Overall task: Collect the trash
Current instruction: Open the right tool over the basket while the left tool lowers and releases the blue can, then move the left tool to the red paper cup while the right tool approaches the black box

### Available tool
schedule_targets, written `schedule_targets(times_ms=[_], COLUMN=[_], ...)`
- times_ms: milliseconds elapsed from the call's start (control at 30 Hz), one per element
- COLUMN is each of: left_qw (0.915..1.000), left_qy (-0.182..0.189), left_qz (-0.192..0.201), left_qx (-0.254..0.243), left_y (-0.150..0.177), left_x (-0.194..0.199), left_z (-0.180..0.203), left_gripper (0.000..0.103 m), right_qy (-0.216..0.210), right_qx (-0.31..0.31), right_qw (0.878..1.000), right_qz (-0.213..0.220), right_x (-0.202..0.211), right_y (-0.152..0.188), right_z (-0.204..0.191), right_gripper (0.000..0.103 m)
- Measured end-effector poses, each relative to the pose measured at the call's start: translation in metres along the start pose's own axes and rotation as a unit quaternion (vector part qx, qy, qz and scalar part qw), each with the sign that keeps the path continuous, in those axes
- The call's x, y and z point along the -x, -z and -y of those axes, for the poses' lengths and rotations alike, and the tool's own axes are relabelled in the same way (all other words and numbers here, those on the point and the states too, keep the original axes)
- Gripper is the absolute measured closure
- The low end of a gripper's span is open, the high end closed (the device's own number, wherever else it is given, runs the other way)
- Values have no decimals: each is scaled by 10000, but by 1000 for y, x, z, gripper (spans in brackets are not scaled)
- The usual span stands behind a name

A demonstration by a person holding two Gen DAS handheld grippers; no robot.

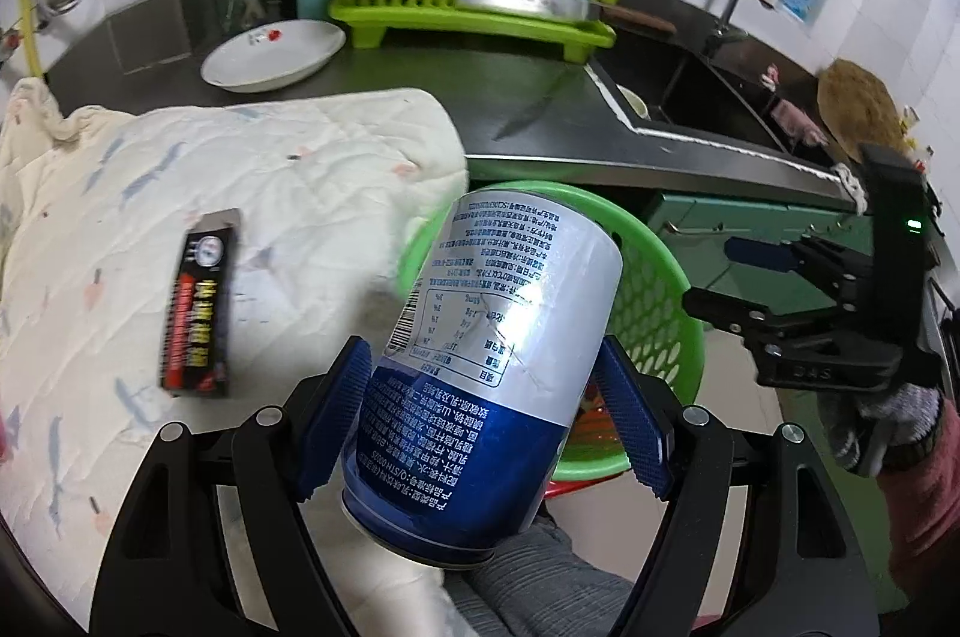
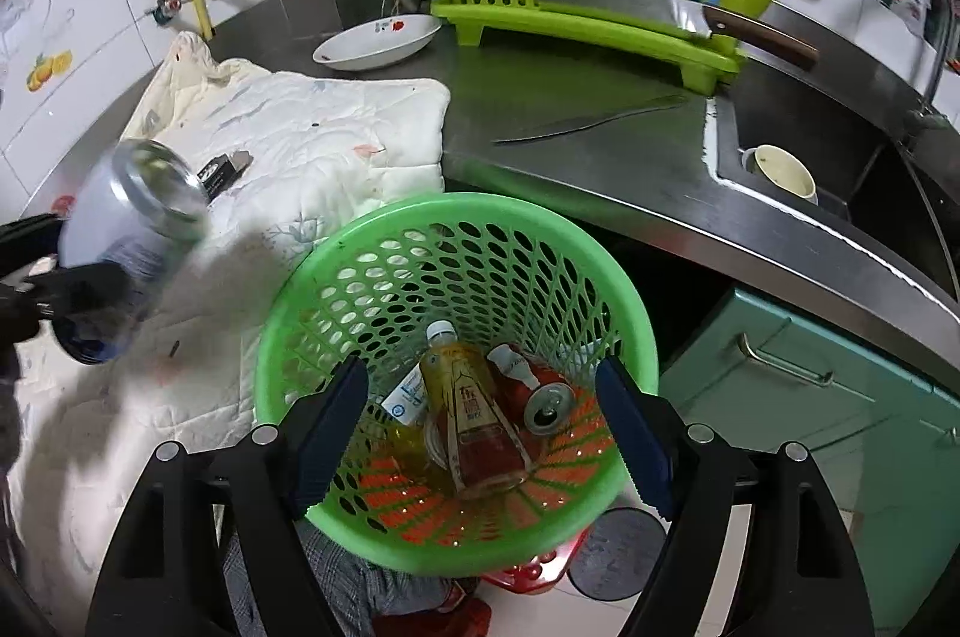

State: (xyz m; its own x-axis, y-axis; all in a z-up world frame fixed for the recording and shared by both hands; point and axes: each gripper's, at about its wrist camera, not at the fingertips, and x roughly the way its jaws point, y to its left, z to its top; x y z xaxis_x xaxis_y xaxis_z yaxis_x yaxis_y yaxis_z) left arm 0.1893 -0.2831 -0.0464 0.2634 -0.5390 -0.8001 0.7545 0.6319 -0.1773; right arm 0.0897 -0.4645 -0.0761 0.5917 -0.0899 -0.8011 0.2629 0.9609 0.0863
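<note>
I am carrying a blue-and-silver can in my left gripper, both blue pads pressing on its sides, its base tilting back towards me. The step in hand, as I judge it, is bringing this can over the green basket, which is sitting just off the front edge of the counter, below the quilted cloth. In the left wrist view the can is covering part of the basket's near rim, so I am reckoning it is close but not yet squarely over the mouth.

My right gripper is hanging over the basket with its jaws standing wide and holding nothing; a yellow bottle and a red can are lying inside.

Next I need to centre the can over the opening, then spread my left pads. A black packet is lying on the cloth towards the counter's left end, waiting.
</note>
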Motion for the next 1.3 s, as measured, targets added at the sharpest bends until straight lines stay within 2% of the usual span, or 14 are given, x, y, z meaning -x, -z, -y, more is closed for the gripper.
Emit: schedule_targets(times_ms=[133,300,600,867,1300], left_qw=[9998,9987,9955,9951,9978], left_qy=[19,-63,-146,-67,-174], left_qz=[-204,-509,-923,-946,-459], left_qx=[36,-3,155,279,437], left_y=[-5,-6,-3,1,16], left_x=[-20,-47,-79,-76,-23], left_z=[13,29,30,24,-5], left_gripper=[28,28,27,26,26], right_qy=[203,165,158,130,73], right_qx=[57,-50,-224,-189,-6], right_qw=[9997,9997,9996,9997,9999], right_qz=[97,152,116,88,138], right_x=[10,17,17,15,19], right_y=[8,13,21,21,13], right_z=[4,16,32,27,1], right_gripper=[26,25,25,25,25])
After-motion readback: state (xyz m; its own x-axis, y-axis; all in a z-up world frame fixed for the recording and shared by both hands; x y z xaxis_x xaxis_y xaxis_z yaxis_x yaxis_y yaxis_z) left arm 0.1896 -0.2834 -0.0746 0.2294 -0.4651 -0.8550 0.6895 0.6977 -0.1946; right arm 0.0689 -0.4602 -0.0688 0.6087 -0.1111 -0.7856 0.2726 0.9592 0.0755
